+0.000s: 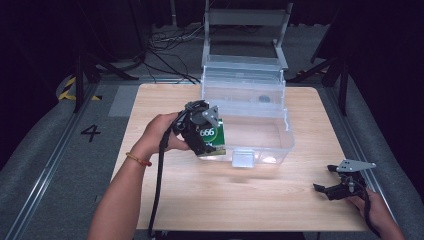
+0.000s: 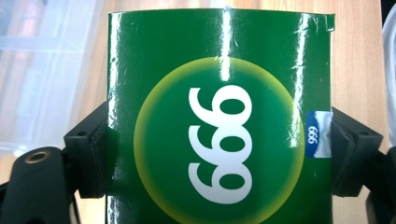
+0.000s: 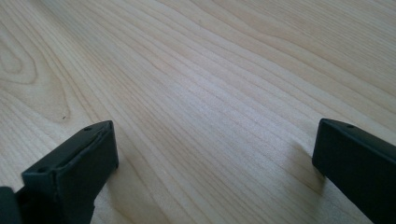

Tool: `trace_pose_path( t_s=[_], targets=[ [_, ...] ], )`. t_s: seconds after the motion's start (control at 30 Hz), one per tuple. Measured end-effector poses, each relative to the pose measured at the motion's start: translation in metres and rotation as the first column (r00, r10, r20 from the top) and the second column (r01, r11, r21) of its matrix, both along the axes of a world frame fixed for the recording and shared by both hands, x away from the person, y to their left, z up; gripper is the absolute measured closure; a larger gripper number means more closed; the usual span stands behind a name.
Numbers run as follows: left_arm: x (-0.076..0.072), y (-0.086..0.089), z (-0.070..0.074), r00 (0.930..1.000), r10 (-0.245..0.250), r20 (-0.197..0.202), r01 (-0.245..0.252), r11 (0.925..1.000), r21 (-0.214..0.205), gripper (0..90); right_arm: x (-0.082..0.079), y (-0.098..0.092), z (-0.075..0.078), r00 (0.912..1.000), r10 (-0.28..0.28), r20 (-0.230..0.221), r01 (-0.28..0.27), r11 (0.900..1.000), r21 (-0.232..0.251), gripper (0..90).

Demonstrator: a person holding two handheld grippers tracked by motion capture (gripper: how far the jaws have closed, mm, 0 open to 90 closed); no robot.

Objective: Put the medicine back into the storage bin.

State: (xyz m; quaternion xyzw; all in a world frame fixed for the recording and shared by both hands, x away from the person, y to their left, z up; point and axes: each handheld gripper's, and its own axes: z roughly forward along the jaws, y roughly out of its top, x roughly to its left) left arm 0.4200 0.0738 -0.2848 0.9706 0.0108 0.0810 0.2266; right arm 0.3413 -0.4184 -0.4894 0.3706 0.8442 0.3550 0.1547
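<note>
Nearest the lens in the left gripper view, a glossy green box [image 2: 219,126] printed with a white "666" in a yellow-ringed circle sits between the two black pads [image 2: 91,154], which press on its left and right edges, so the left claw [image 1: 202,131] is clamped across the width of the box, its jaws standing fairly wide because the box is wide. From the high view, that claw holds the box clear of the tabletop [image 1: 165,100], just at the near left corner of a clear plastic bin [image 1: 280,135] whose lid stands open at the far side. The step in hand looks like carrying the box to the bin. By my reading, the next move calls for lifting the box over the near wall, moving it right and farther in, lowering it inside and only then letting go. At the near right corner of the tabletop the right claw [image 1: 334,182] rests low, its jaws spread wide over bare wood and gripping nothing.
</note>
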Motion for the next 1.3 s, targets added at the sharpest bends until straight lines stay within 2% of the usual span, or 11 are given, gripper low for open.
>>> trace_pose_path(
  t_s=[0.03,0.1,0.27,0.37,0.43,0.53,0.8,0.9,0.97,1.07,1.3],
  targets=[
    [0.003,-0.001,0.002,0.9998,-0.016,0.007,0.016,0.9998,0.01,16.7,0.0,0.0,0.0,1.0,0.0,0.0,0.0,1.0,0.0,0.6],
    [0.007,-0.002,0.003,0.9999,-0.005,0.009,0.005,1.0,-0.003,16.7,0.0,0.0,0.0,1.0,0.0,0.0,0.0,1.0,0.0,0.6],
    [0.018,-0.005,0.006,0.9996,-0.018,0.023,0.018,0.9998,0.002,16.7,0.0,0.0,0.0,1.0,0.0,0.0,0.0,1.0,0.0,0.6],
    [0.026,-0.005,0.004,0.9996,-0.025,0.011,0.025,0.9995,-0.017,16.7,0.0,0.0,0.0,1.0,-0.001,0.0,0.001,1.0,0.0,0.6],
    [0.032,-0.006,0.003,0.9996,-0.028,0.008,0.028,0.9996,-0.01,16.7,0.0,0.0,0.0,1.0,-0.001,0.0,0.001,1.0,0.0,0.6],
    [0.04,-0.008,-0.001,0.9994,-0.031,0.017,0.031,0.9995,0.005,16.6,0.0,0.0,0.0,1.0,-0.001,0.0,0.001,1.0,0.0,0.6],
    [0.064,-0.019,-0.014,0.9989,-0.044,-0.012,0.045,0.9988,0.021,16.7,0.0,0.0,0.0,1.0,-0.001,0.0,0.001,1.0,0.0,0.6],
    [0.073,-0.023,-0.014,0.9987,-0.051,-0.006,0.051,0.9986,0.017,16.8,0.0,0.0,0.0,1.0,0.0,0.0,0.0,1.0,0.0,0.6],
    [0.078,-0.026,-0.015,0.9982,-0.059,0.008,0.059,0.9978,0.03,16.8,0.0,0.0,0.0,1.0,0.0,0.0,0.0,1.0,0.0,0.6],
    [0.084,-0.032,-0.021,0.9969,-0.078,0.006,0.077,0.9957,0.051,16.9,0.0,0.0,0.0,1.0,0.002,-0.002,-0.002,1.0,0.001,0.6],
    [0.09,-0.034,-0.039,0.9972,-0.066,-0.034,0.068,0.9957,0.062,16.9,-0.001,0.0,0.0,0.9998,0.018,-0.001,-0.018,0.9998,0.0,0.6]
  ],
)
